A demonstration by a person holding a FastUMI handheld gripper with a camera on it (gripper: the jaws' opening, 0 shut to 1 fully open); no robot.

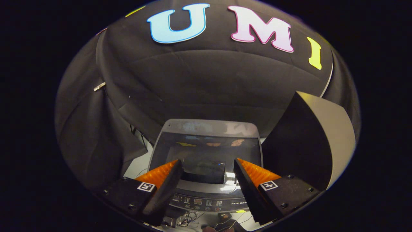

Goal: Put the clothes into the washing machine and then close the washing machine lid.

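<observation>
Below the gripper (208, 164), the washing machine (206, 193) sits with its lid (206, 146) lying flat and closed; through the dark, glossy lid nothing of the drum can be made out, only dim coloured reflections. No clothes can be picked out anywhere, and whether any lie under the lid cannot be told. The control panel (206, 203) runs along the near edge of the machine, partly covered by the 2 fingers (161, 174), and its markings are too small to read. Under the panel, a tangle of cables (188, 219) lies on a pale floor (138, 167), cut off at the bottom.

Behind the machine hangs the black cloth wall (193, 83), folded into a corner on the left. To the right stands a tall dark panel (309, 141) with a pale edge, close beside the machine and just beyond the right finger.

The jaws stand wide apart, holding nothing. The lid's near handle (204, 177) lies between the fingers and below them; contact cannot be judged.
</observation>
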